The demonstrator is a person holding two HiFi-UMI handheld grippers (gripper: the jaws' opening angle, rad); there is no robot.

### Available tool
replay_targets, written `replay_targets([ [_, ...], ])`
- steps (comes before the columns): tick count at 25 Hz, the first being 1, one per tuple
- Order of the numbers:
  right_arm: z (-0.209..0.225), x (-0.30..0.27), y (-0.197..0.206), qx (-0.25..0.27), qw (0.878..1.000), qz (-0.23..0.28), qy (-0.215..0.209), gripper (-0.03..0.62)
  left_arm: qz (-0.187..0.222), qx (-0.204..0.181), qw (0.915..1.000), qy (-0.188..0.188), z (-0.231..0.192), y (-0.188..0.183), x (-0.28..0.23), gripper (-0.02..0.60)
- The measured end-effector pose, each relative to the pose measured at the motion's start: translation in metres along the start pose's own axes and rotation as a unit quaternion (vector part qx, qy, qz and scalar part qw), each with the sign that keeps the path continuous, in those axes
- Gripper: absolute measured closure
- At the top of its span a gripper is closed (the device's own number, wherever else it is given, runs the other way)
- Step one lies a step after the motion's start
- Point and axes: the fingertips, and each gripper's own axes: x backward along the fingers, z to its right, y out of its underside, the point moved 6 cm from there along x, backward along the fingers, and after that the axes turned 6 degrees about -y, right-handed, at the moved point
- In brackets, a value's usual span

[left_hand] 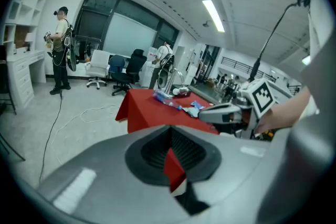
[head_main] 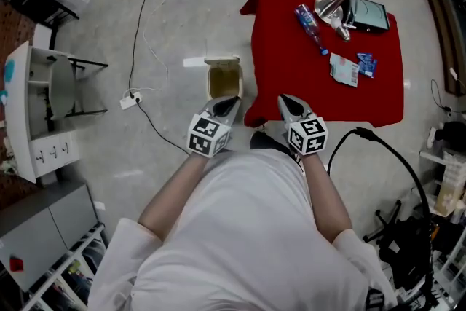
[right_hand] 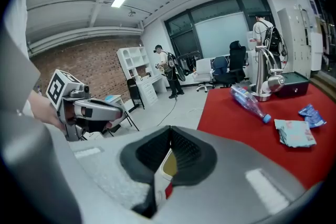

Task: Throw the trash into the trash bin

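On the red table (head_main: 291, 76) lie a clear plastic bottle (head_main: 311, 27) (right_hand: 249, 102), a pale wrapper (head_main: 344, 71) (right_hand: 294, 132) and a blue wrapper (head_main: 366, 63) (right_hand: 311, 113). A tan trash bin (head_main: 222, 78) with its white lid up stands on the floor by the table's left edge. My left gripper (head_main: 231, 100) (left_hand: 170, 131) hovers just short of the bin, jaws shut and empty. My right gripper (head_main: 284, 98) (right_hand: 170, 131) is over the table's near left corner, also shut with nothing held. Each gripper shows in the other's view, the right gripper (left_hand: 226, 113) and the left gripper (right_hand: 92, 110).
A cup (head_main: 325, 7) and a dark device (head_main: 368, 13) sit at the table's far side. A power strip (head_main: 131, 100) and cables lie on the floor at left, beside a white desk (head_main: 36, 105). A black cable (head_main: 393, 156) loops at right. People and office chairs stand far off.
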Motion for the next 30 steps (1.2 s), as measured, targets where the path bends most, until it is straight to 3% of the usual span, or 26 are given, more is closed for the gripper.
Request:
replay_targets([
  [12,0.136,-0.012,-0.03,0.032,0.999,-0.03,0.009,0.522,0.007,0.029,0.9981,-0.055,0.006,-0.034,-0.065,0.577],
  [21,0.237,-0.048,-0.046,0.06,0.994,-0.056,0.075,0.451,0.0,0.055,0.9948,-0.086,0.007,-0.037,-0.095,0.577],
  [30,0.303,-0.091,-0.039,0.061,0.982,-0.099,0.147,0.313,-0.015,0.084,0.9893,-0.118,-0.003,-0.028,-0.102,0.577],
])
